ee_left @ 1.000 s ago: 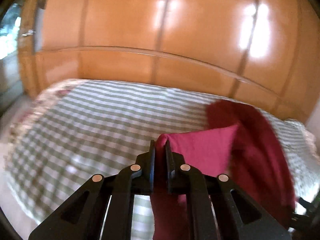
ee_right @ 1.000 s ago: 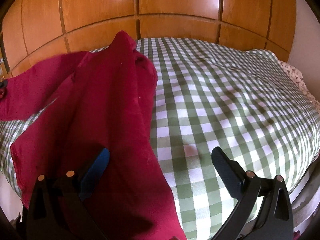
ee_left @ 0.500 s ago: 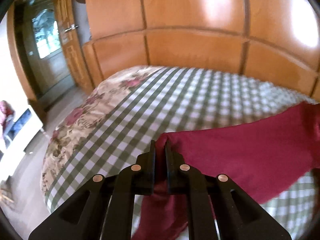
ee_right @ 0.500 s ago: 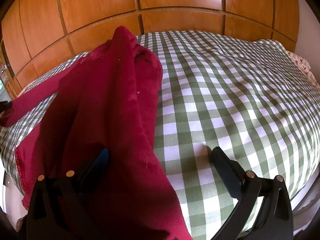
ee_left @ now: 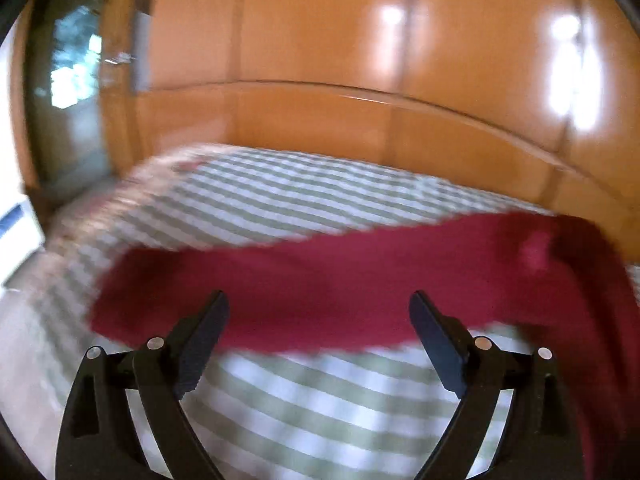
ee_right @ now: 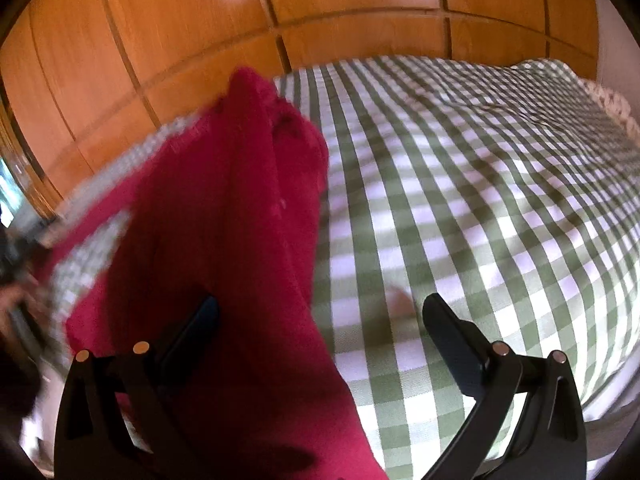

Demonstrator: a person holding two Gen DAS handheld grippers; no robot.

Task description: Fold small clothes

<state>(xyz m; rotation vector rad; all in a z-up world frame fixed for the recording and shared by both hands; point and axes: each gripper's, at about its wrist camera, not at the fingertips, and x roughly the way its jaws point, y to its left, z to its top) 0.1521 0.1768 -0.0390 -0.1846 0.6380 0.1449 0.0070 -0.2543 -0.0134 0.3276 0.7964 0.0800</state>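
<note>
A dark red garment (ee_left: pixel 340 280) lies on the green-and-white checked bedspread (ee_left: pixel 280 200). In the left wrist view one part of it stretches flat from left to right as a blurred band, just beyond my left gripper (ee_left: pixel 320 316). That gripper's jaws are opening wide, and the cloth is free of the pads. In the right wrist view the red garment (ee_right: pixel 224 220) runs from the far middle of the bed toward the near edge, bunched into a ridge. My right gripper (ee_right: pixel 320 320) is open above it, left finger over the cloth, right finger over bare bedspread (ee_right: pixel 480 200).
Glossy wooden wardrobe panels (ee_left: pixel 360 60) stand behind the bed. A glazed door (ee_left: pixel 68 80) shows at the far left in the left wrist view. A floral sheet edge (ee_right: pixel 612 100) shows at the bed's far right corner.
My left gripper, shut on a corner of the red cloth before, has let it go and opened wide. That part of the cloth now lies spread on the bed. The right gripper stays open.
</note>
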